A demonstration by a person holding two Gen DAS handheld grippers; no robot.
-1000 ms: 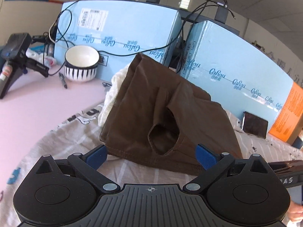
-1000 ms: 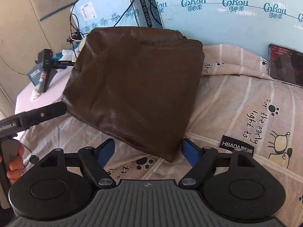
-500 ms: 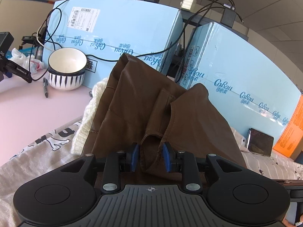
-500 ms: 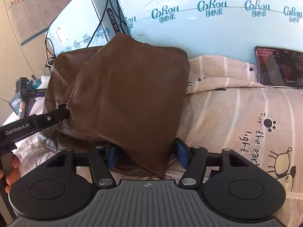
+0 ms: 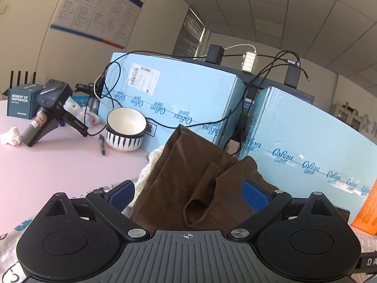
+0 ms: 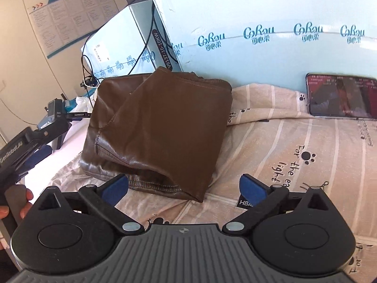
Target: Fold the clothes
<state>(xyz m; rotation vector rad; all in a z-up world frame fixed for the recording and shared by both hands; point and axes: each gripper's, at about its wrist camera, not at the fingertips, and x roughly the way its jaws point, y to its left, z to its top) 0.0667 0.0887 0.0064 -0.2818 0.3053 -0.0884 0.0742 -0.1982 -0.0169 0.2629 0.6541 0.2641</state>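
Observation:
A brown leather-look garment (image 6: 160,127) lies folded in a stack on a striped beige printed sheet (image 6: 294,146), against the light blue boxes. In the left wrist view the same garment (image 5: 195,179) shows its left end, with a loop of cloth hanging between the jaws. My left gripper (image 5: 188,194) is open, its blue pads on either side of the garment's end without pinching it. My right gripper (image 6: 183,185) is open, just in front of the garment's near corner. The left gripper's handle and the hand holding it show in the right wrist view (image 6: 14,151).
Two light blue cartons (image 5: 179,103) with cables over them stand behind the garment. A white knitted item (image 5: 150,167) lies under its left end. A striped bowl (image 5: 124,129), a pen, a black device (image 5: 49,110) and a box sit on the pink table (image 5: 47,160). A phone (image 6: 341,99) leans at the right.
Both grippers have opened and let go of the garment, which now lies folded on the sheet. Both have drawn back a little and tilted up.

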